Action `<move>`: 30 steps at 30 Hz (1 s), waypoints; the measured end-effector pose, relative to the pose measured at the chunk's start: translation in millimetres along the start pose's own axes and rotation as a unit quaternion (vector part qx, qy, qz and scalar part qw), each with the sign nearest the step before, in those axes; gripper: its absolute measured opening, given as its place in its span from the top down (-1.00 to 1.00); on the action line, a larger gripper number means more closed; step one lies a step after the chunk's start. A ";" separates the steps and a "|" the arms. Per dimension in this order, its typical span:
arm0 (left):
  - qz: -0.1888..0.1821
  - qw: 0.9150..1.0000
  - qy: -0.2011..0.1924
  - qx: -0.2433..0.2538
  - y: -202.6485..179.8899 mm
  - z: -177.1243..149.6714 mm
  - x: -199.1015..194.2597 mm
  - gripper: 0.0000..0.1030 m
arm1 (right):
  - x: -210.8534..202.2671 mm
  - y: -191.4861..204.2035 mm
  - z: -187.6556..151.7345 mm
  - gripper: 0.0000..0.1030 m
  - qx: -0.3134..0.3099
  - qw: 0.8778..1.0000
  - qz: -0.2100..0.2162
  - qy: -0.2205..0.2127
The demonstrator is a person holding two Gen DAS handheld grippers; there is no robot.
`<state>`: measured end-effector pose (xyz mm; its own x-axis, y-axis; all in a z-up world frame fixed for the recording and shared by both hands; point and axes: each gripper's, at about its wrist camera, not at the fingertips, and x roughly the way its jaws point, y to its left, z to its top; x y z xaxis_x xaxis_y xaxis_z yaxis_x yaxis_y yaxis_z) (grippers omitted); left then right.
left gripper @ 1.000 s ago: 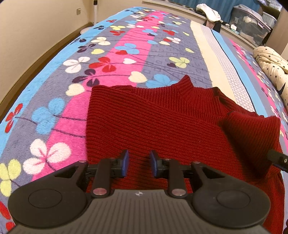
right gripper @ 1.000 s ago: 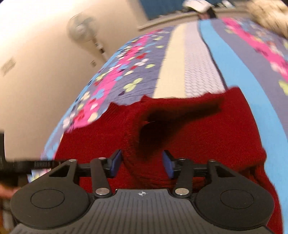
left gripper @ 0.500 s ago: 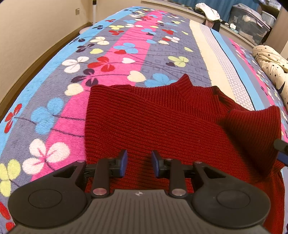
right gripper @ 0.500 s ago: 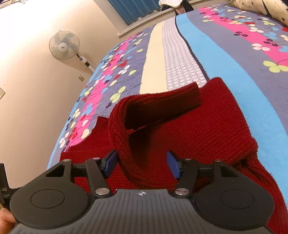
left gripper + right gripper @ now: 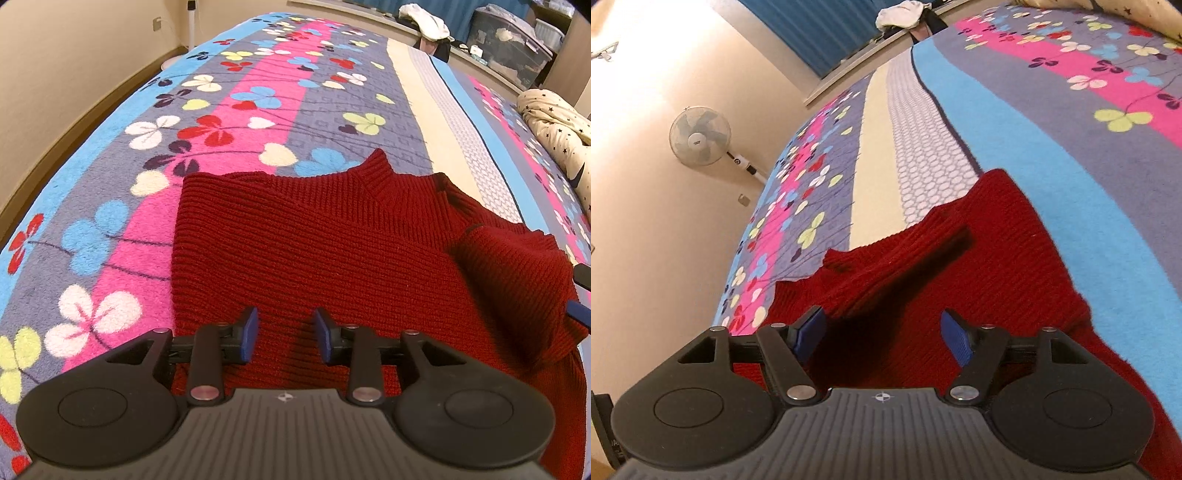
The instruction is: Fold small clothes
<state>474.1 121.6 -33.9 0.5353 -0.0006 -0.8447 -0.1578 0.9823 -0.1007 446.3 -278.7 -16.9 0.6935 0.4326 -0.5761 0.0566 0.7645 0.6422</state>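
A dark red knit sweater (image 5: 332, 236) lies flat on the flowered bedspread (image 5: 240, 110), collar toward the far side. Its right part is folded over onto the body as a thick flap (image 5: 517, 280). My left gripper (image 5: 284, 334) hovers over the sweater's near hem. Its jaws are opening and the blue pads stand apart with nothing pinched. In the right wrist view my right gripper (image 5: 882, 332) sits just behind the folded flap (image 5: 916, 251) of the sweater (image 5: 1015, 288). Its jaws are opening wide and the pads are clear of the knit. Its tips show at the right edge of the left wrist view (image 5: 580, 293).
The bedspread (image 5: 1052, 122) stretches far ahead. A star-print quilt (image 5: 554, 125) lies at the right. White clothes (image 5: 424, 18) and a storage box (image 5: 513, 40) sit beyond the bed's far end. A standing fan (image 5: 700, 134) is by the cream wall on the left.
My right gripper's jaws spread and released the red flap, which sank flatter onto the sweater; that hand also rolled and shifted. The left gripper stayed put and opened a little.
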 end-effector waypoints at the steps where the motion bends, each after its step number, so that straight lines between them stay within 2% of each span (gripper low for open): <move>1: 0.000 1.000 0.000 0.000 0.0 0.1 0.1 0.27 | -0.1 1.1 -0.5 -0.36 -0.004 1.000 -0.001 -0.003; 2: 0.000 1.000 0.000 0.000 0.1 0.2 0.2 0.27 | -0.4 2.0 -0.8 -0.23 -0.007 1.000 -0.001 -0.008; 3: 0.000 1.000 0.000 -0.001 0.3 0.1 0.1 0.27 | -0.7 2.4 -0.8 0.05 -0.009 1.000 0.000 -0.012; 4: -0.001 1.000 0.001 -0.001 0.6 0.3 0.1 0.27 | -0.8 1.9 -0.9 0.24 -0.010 1.000 0.004 -0.012; 5: -0.001 1.000 0.001 -0.001 0.6 0.3 0.1 0.27 | -0.3 2.0 -0.5 0.60 -0.011 1.000 0.009 -0.011; 6: -0.001 1.000 0.001 -0.001 0.5 0.4 0.1 0.27 | 0.2 2.4 -0.7 0.84 -0.013 1.000 0.014 -0.010; 9: 0.000 1.000 0.001 0.000 0.7 0.4 0.0 0.27 | -1.7 5.6 -0.5 0.95 -0.026 0.999 0.015 -0.022; 13: -0.003 1.000 0.002 -0.003 1.7 1.1 -0.1 0.27 | -3.8 5.3 1.2 0.96 -0.026 0.999 0.015 -0.026; 16: -0.003 1.000 0.002 -0.003 1.9 1.1 0.1 0.27 | -1.8 -4.1 2.2 0.87 0.010 1.000 -0.003 -0.020; 17: -0.002 1.000 0.002 -0.002 1.7 1.0 -0.1 0.27 | -1.2 -8.1 2.1 0.73 0.024 0.999 -0.013 -0.020; 18: -0.002 1.000 0.002 -0.002 1.7 1.0 -0.1 0.27 | -1.3 -12.6 2.4 0.35 0.038 0.999 -0.022 -0.022; 20: -0.002 1.000 0.002 -0.002 1.7 0.9 -0.1 0.27 | -3.0 -20.2 2.2 -0.09 0.062 0.997 -0.024 -0.031; 24: -0.002 1.000 0.002 -0.002 1.4 1.0 -0.1 0.27 | -3.6 -26.0 4.1 -0.09 0.091 0.995 0.026 -0.037; 30: 0.000 1.000 0.002 0.002 0.8 0.7 0.5 0.27 | 11.8 -12.9 -3.1 -0.09 0.077 0.995 0.065 -0.014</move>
<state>474.8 122.5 -34.1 0.5322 -0.0007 -0.8466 -0.1552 0.9830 -0.0983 451.5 -282.0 -33.5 0.7220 0.5070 -0.4707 0.0741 0.6198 0.7812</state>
